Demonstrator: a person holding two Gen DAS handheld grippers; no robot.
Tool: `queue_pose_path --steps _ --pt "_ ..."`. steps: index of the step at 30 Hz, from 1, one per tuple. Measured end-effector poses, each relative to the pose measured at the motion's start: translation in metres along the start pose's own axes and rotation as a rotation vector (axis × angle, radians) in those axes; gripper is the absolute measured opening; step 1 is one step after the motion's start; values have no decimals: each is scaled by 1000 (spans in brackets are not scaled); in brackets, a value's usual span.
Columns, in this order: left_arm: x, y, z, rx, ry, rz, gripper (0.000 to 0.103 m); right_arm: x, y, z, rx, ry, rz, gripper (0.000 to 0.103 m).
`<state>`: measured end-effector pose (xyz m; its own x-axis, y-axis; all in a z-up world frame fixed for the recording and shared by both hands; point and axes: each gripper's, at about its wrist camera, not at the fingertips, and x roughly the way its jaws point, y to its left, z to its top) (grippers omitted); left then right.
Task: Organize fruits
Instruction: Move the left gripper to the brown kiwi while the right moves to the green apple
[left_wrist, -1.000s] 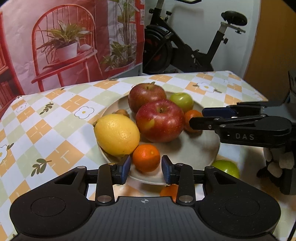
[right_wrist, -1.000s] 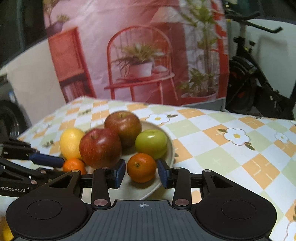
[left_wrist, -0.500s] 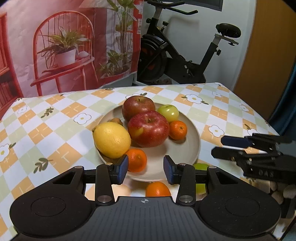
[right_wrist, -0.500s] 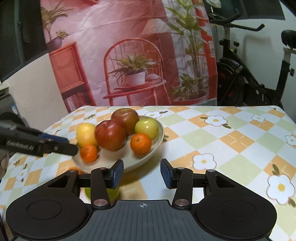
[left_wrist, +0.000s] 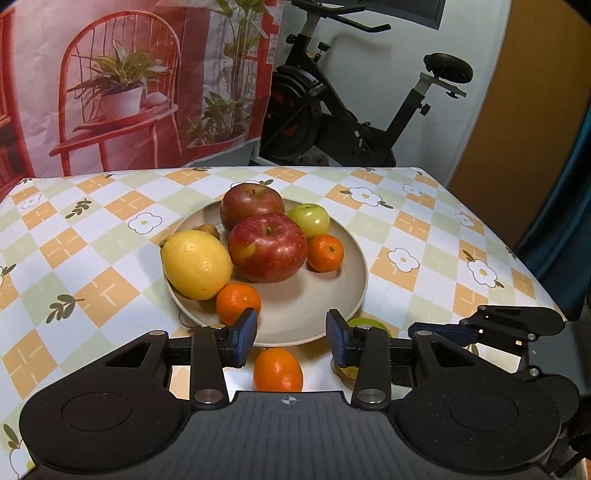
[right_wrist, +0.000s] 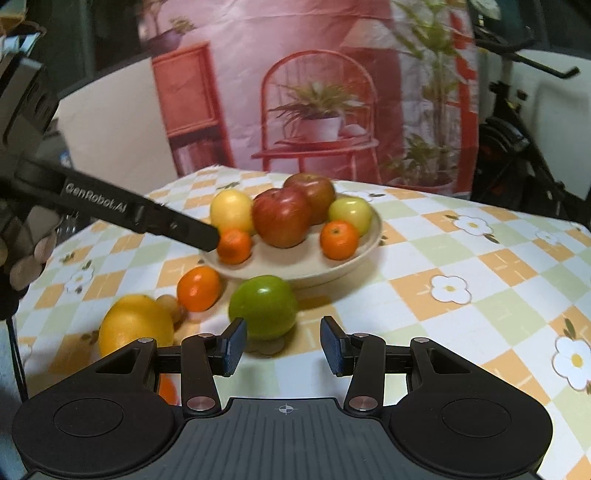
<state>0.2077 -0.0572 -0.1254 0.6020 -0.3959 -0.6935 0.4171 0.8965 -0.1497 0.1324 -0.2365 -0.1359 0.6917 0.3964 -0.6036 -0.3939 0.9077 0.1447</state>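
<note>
A beige plate (left_wrist: 343, 288) holds two red apples (left_wrist: 267, 247), a lemon (left_wrist: 195, 264), a small green apple (left_wrist: 309, 220) and two tangerines (left_wrist: 238, 302). My left gripper (left_wrist: 291, 332) is open and empty above the plate's near rim; a loose tangerine (left_wrist: 277, 370) lies on the cloth below it. My right gripper (right_wrist: 282, 345) is open and empty just behind a loose green apple (right_wrist: 263, 306). In the right wrist view, a tangerine (right_wrist: 198, 288) and a yellow fruit (right_wrist: 135, 325) also lie off the plate (right_wrist: 295, 267).
The table has a checked flower cloth (left_wrist: 424, 236); its right edge is near my right gripper (left_wrist: 491, 328). An exercise bike (left_wrist: 351, 110) and a printed backdrop (left_wrist: 122, 81) stand behind the table. A small brown fruit (right_wrist: 170, 306) lies by the yellow fruit.
Both grippers have pulled back from the plate toward the table's near side. The right gripper now faces the loose green apple; fruit on the plate has not moved.
</note>
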Motion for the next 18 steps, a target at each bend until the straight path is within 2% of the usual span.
queue_pose_path --steps 11,15,18 --pt "-8 15 -9 -69 11 -9 43 0 -1 1 15 -7 3 42" --pt "-14 23 -14 -93 10 -10 43 5 4 4 -7 0 10 51" --pt "-17 28 -17 -110 16 -15 43 9 5 7 2 -4 13 51"
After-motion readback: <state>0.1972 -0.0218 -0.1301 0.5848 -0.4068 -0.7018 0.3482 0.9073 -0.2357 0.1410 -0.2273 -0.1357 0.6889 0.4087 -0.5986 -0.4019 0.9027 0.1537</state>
